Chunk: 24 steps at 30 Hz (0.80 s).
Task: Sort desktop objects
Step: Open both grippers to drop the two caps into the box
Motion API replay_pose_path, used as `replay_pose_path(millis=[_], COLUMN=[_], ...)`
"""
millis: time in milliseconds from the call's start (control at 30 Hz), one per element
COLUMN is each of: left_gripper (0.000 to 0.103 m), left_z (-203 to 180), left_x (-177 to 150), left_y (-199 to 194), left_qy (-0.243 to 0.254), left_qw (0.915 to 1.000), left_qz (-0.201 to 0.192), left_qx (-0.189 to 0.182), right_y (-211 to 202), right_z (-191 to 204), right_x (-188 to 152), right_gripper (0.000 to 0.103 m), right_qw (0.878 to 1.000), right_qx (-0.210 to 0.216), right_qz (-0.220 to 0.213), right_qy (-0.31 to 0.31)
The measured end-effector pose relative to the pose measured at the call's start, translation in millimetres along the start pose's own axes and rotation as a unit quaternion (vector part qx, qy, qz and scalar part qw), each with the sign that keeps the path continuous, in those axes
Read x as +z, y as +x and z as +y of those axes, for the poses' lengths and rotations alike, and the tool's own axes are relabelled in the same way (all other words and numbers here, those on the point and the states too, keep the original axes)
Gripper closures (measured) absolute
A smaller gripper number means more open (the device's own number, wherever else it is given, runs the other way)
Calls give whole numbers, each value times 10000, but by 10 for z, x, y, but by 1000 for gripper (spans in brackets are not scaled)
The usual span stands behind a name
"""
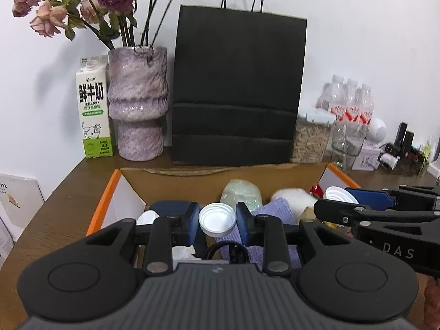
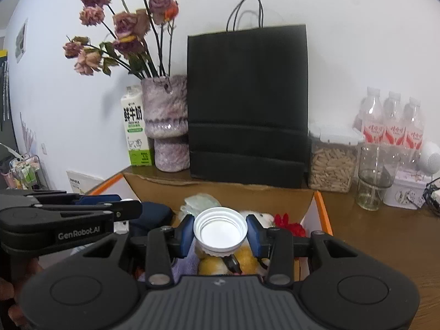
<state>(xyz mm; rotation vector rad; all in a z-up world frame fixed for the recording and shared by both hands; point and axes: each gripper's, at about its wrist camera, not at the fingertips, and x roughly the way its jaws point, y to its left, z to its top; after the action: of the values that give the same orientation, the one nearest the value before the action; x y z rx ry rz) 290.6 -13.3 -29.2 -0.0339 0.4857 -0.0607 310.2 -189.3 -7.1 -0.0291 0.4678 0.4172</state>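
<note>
The left tongs (image 1: 217, 220) are clamped on a small white cap (image 1: 217, 219), its open side facing the camera, blue pads (image 1: 194, 218) pressed to its rim on both sides. The right tongs (image 2: 220, 232) grip a larger white cap (image 2: 220, 231) the same way — threads visible inside, pads tight against the rim. Both caps hang above an open cardboard box (image 1: 192, 174) with orange-edged flaps, which sits on the brown worktop (image 1: 60, 206) near its back edge.

Inside the box lie mixed items: a purple cloth (image 1: 277, 211), a clear crumpled bag (image 1: 240, 192), a white fluffy thing (image 1: 291, 195), a dark blue object (image 1: 167, 206), a black ring (image 1: 220, 250) and, seen from the right wrist, a red item (image 2: 288, 224) and something yellow (image 2: 214, 265) under the larger cap.

Behind the box, along the back edge against the white wall, stand a milk carton (image 1: 95, 110), a purple vase (image 1: 139, 101) of dried roses (image 1: 46, 19) just beside it, then a tall black paper bag (image 1: 239, 90). Toward the back right corner are a lidded jar (image 1: 312, 137) of pale pellets, an empty glass (image 1: 346, 145), 3 water bottles (image 1: 352, 101) with red labels, a white tin (image 2: 407, 189) and a white round object (image 2: 430, 156).

Each wrist view catches the other tongs at its side — close alongside, over the same box.
</note>
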Motion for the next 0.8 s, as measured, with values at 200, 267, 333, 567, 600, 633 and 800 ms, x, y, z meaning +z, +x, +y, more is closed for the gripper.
replay_pose_path(millis=[200, 267, 333, 567, 600, 633, 800], left_gripper=[74, 73, 71, 0, 0, 0, 0], left_z=[-16, -29, -37, 64, 76, 83, 38], left_x=[-47, -46, -46, 67, 77, 80, 65], left_y=[28, 13, -5, -130, -149, -165, -199], left_qy=[79, 121, 160, 108, 84, 56, 102], left_qw=[9999, 9999, 9998, 9988, 9991, 9992, 9993], left_qz=[69, 34, 8, -195, -181, -178, -96], left_qx=[22, 42, 94, 446, 386, 345, 354], right_y=[28, 12, 6, -111, -125, -132, -209], right_z=[10, 15, 8, -23, -20, -8, 40], right_x=[-46, -45, -38, 40, 52, 63, 80], right_gripper=[64, 63, 60, 0, 0, 0, 0], right_qw=[10000, 10000, 9999, 9999, 9999, 9998, 9998], right_qx=[8, 14, 8, -17, -9, -33, -57], right_qz=[82, 72, 114, 39, 85, 163, 164], right_qy=[-14, -25, 9, 97, 97, 71, -9])
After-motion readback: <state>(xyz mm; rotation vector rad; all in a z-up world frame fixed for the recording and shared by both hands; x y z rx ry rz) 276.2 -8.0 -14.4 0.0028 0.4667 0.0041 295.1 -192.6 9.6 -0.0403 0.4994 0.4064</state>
